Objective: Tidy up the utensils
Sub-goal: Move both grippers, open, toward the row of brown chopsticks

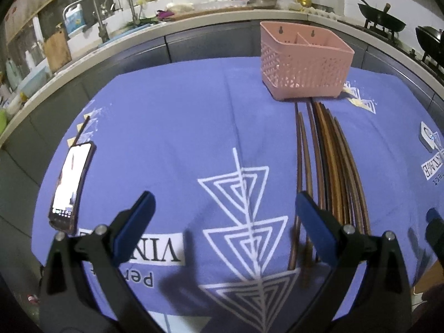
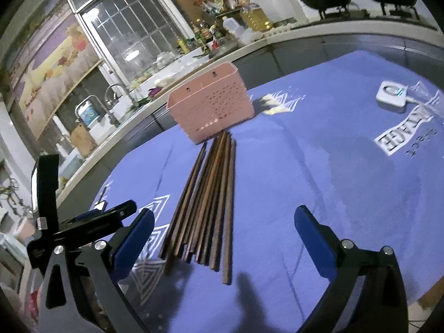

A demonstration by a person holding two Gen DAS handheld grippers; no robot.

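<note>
Several brown wooden chopsticks (image 1: 333, 172) lie side by side on the blue cloth, running from the pink holder toward me; they also show in the right wrist view (image 2: 211, 194). The pink perforated utensil holder (image 1: 302, 61) stands upright at the far side, empty, with two compartments; it also shows in the right wrist view (image 2: 211, 105). My left gripper (image 1: 224, 222) is open and empty, its right finger above the chopsticks' near ends. My right gripper (image 2: 224, 236) is open and empty, straddling the chopsticks' near ends. The left gripper shows at the right wrist view's left edge (image 2: 91, 219).
A phone (image 1: 70, 186) lies on the cloth's left edge. A small white device (image 2: 392, 97) sits at the right. The blue tablecloth (image 1: 177, 127) covers the table. A kitchen counter with sink, bottles and woks runs behind.
</note>
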